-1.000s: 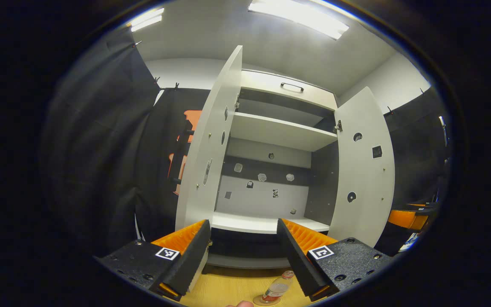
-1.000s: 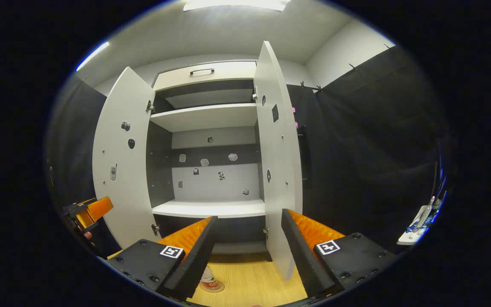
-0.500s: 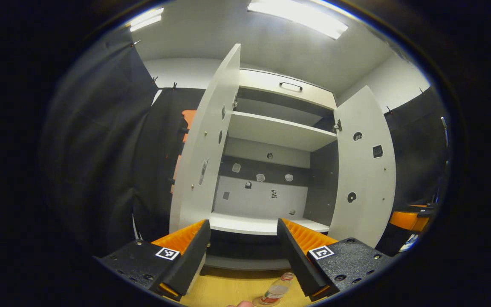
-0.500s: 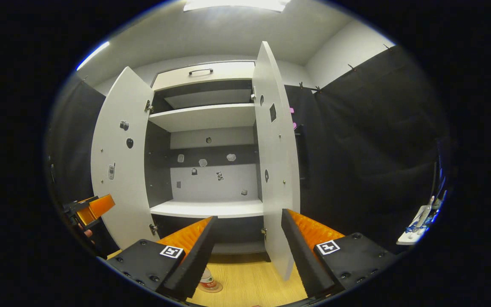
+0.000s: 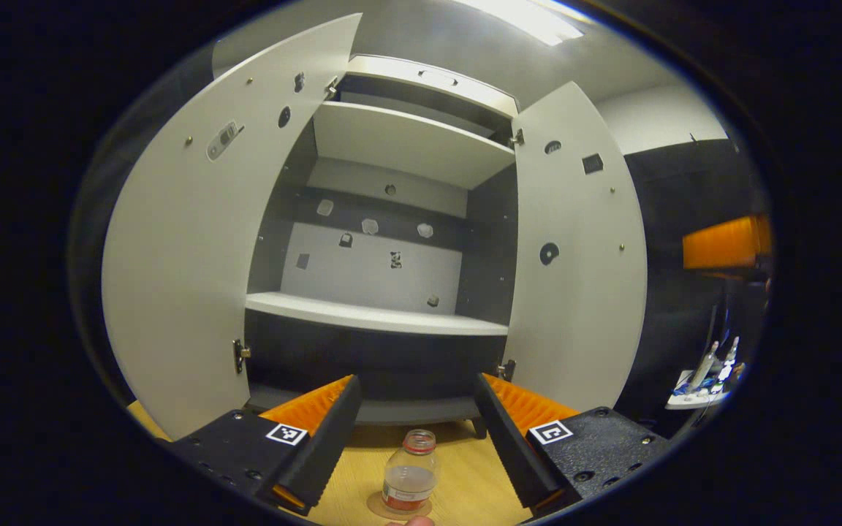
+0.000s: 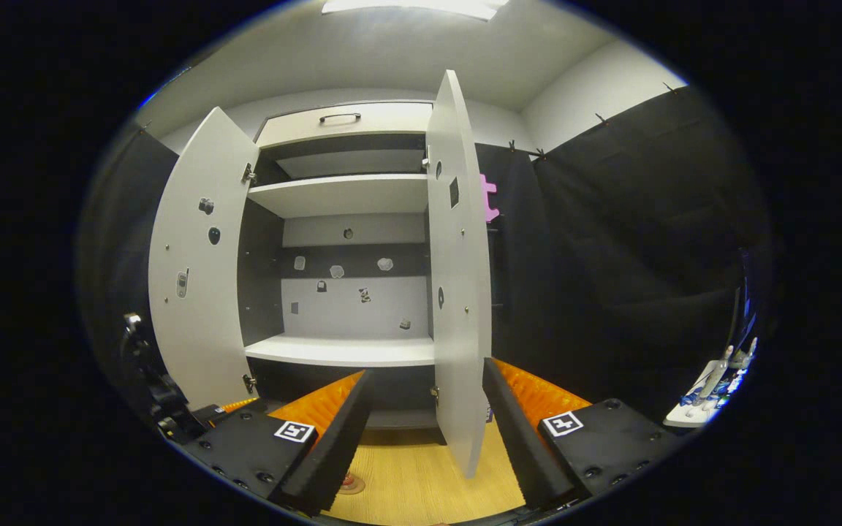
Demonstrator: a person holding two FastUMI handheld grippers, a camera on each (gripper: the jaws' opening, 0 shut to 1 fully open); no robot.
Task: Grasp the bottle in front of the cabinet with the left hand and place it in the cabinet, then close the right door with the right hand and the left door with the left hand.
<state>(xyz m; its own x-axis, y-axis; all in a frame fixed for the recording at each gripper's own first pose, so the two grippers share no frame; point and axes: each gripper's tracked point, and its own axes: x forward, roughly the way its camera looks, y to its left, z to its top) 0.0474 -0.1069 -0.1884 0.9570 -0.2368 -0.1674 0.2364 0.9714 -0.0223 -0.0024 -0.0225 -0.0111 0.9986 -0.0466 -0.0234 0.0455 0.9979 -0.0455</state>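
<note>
A small clear bottle [image 5: 409, 475] with a red label stands upright on a round coaster on the wooden floor in front of the white cabinet [image 5: 373, 318]. My left gripper [image 5: 416, 381] is open, and the bottle sits centred between its fingers, untouched. Both cabinet doors stand open: the left door [image 5: 187, 241] and the right door [image 5: 574, 263]. My right gripper [image 6: 427, 369] is open, and the right door [image 6: 457, 292] stands edge-on between its fingers, farther off. In the right gripper view the coaster's edge [image 6: 350, 481] peeks out beside one finger. The right gripper [image 5: 724, 241] also shows at the far right.
Inside, a lower shelf [image 6: 340, 351] and an upper shelf [image 6: 340, 193] are bare, with small stickers on the back wall. A drawer with a handle [image 6: 340, 117] tops the cabinet. A small white tray of bottles [image 6: 706, 387] sits at the right. Black cloth walls flank the cabinet.
My left gripper has moved nearer the cabinet and tilted down, so the bottle is now centred between its fingers. The right gripper has shifted a little, bringing the right door's edge between its fingers.
</note>
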